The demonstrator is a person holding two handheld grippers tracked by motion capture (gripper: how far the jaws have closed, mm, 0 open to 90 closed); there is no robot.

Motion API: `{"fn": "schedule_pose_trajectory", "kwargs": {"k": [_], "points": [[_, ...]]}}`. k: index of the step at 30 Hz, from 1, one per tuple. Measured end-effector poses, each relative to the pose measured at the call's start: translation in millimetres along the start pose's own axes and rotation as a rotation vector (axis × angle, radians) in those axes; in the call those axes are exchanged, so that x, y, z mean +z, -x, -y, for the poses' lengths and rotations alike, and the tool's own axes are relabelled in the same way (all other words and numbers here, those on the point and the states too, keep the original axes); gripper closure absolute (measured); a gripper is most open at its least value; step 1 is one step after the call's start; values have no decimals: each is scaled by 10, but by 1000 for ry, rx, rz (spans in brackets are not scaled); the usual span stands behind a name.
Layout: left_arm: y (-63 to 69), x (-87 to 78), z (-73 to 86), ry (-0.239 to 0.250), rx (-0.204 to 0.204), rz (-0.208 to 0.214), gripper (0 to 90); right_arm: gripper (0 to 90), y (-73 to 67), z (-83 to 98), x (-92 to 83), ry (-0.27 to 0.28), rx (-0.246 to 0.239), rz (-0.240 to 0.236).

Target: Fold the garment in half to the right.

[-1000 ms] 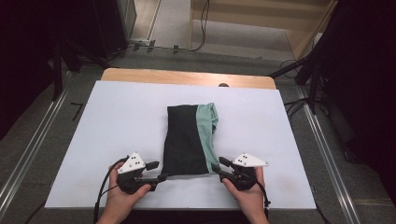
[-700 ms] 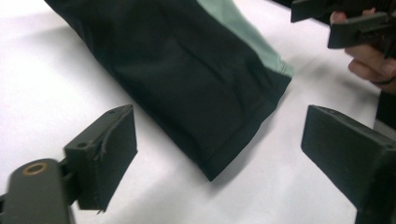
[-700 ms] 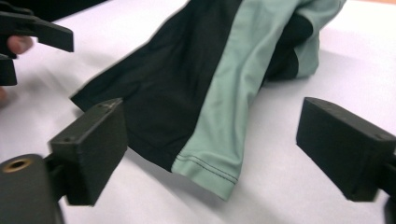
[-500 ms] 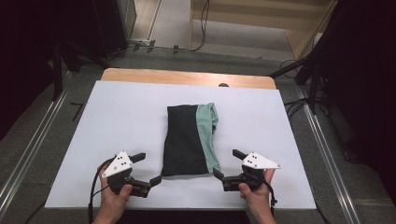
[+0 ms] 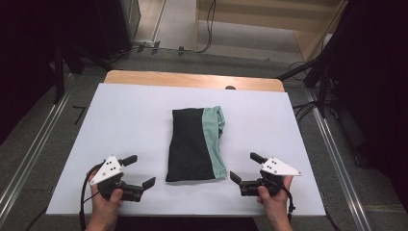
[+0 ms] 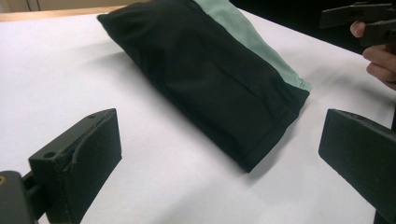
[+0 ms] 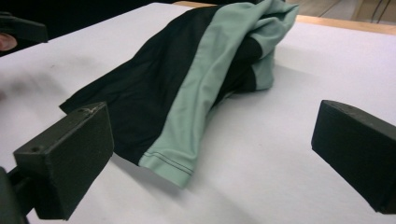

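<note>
your white table (image 5: 134, 115) carries a folded garment (image 5: 192, 144), black with a mint-green band along its right side, lying flat near the middle and a little toward you. your left tool (image 5: 139, 173) sits off the garment's near left corner, jaws having just spread wide with nothing between them. your right tool (image 5: 243, 168) sits off the near right corner, its jaws likewise just opened wide and empty, clear of the cloth.

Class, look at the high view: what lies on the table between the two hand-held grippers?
A folded black and green garment lies between the left hand-held gripper and the right hand-held gripper, apart from both.
</note>
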State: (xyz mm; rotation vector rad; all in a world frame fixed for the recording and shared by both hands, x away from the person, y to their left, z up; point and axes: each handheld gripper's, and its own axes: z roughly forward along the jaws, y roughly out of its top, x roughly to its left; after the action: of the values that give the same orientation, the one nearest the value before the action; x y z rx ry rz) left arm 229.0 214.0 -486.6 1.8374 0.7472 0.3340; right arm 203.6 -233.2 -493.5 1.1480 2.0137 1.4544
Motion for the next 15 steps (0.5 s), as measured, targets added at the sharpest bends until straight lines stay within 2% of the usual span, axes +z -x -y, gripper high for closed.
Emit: {"fn": "schedule_pose_trajectory", "kwargs": {"k": [3,10,15], "points": [[-51,-42,27,-1,11,-18,0,0,72,24,-43,4,10,13],[-177,-166,74,6,2,-46,0,0,262,84,-173,6,22,69],[-298,-256,110,15,-24,-80,0,0,425,147,-280,1,32,103]]}}
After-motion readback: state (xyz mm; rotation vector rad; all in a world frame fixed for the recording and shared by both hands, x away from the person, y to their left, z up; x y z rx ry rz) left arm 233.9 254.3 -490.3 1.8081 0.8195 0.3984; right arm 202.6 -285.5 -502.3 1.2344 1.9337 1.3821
